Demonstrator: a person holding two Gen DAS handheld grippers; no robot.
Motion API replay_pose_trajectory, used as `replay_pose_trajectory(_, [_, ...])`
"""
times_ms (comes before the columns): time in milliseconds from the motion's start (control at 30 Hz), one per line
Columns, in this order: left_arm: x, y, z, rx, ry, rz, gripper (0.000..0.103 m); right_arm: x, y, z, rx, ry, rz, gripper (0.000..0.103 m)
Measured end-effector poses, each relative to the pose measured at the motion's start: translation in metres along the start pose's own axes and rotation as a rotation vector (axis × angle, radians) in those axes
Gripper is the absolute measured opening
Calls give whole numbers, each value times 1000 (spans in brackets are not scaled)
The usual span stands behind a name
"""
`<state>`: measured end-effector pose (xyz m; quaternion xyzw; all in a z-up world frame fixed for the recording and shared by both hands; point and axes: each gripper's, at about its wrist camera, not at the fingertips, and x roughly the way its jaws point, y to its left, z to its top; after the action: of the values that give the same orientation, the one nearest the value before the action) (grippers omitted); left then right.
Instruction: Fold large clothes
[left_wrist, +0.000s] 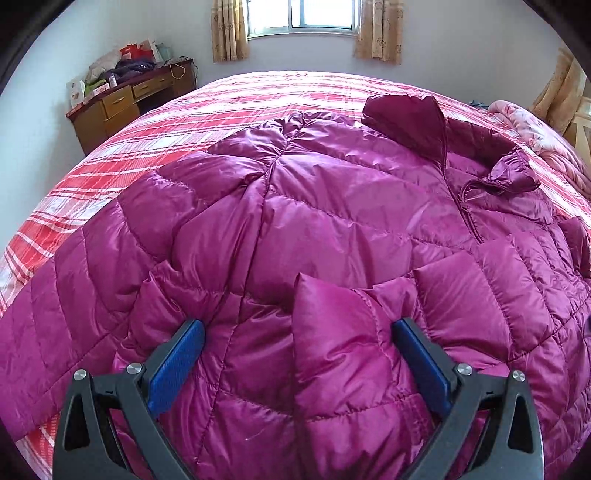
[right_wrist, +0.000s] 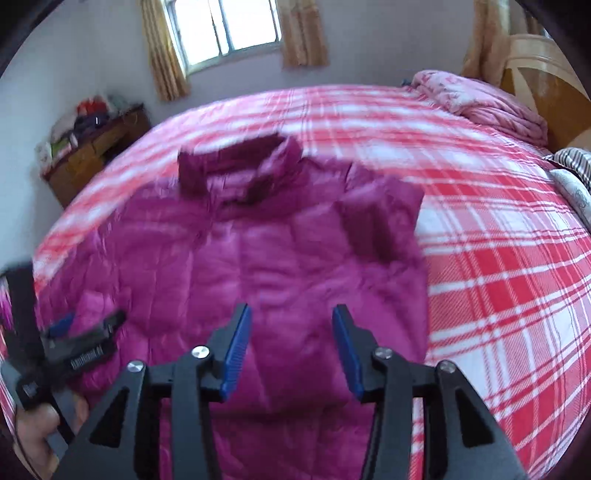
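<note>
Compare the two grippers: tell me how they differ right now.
The left gripper has its jaws spread wide around a raised fold of the jacket; the right gripper has a narrower gap and nothing between its jaws. The left view is sharp, the right blurred. Both are open, with blue pads, over the jacket.

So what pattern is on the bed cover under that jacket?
The bed cover is a red, pink and white plaid; the right wrist view shows it best, beside the magenta jacket.
</note>
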<state>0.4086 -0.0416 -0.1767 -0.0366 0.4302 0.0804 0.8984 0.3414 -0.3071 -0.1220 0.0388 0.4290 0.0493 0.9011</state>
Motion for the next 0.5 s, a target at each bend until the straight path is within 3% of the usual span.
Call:
replay_pose_trajectory(200, [1,3,0,-2,12,-24,102,8,5,-9,-5,2,-62,47])
replay_pose_trajectory(367, [-3,10,-2,-23,-7,-45,102,-23,38,-11,-33,-97,-33,53])
replay_pose_trajectory(400, [-4,11,-2,-26,-8,-51,102,-19,44,-12,-42,-86,-16,59])
replay_pose_trajectory(433, [-7,14,-3,-27,-15,-57,102,-7,49,-16,-46,-50,16,59])
replay_pose_trajectory(500, [-15,19,-6,-18,-23,-72,102,9,53,-28,-60,-13,-1,59])
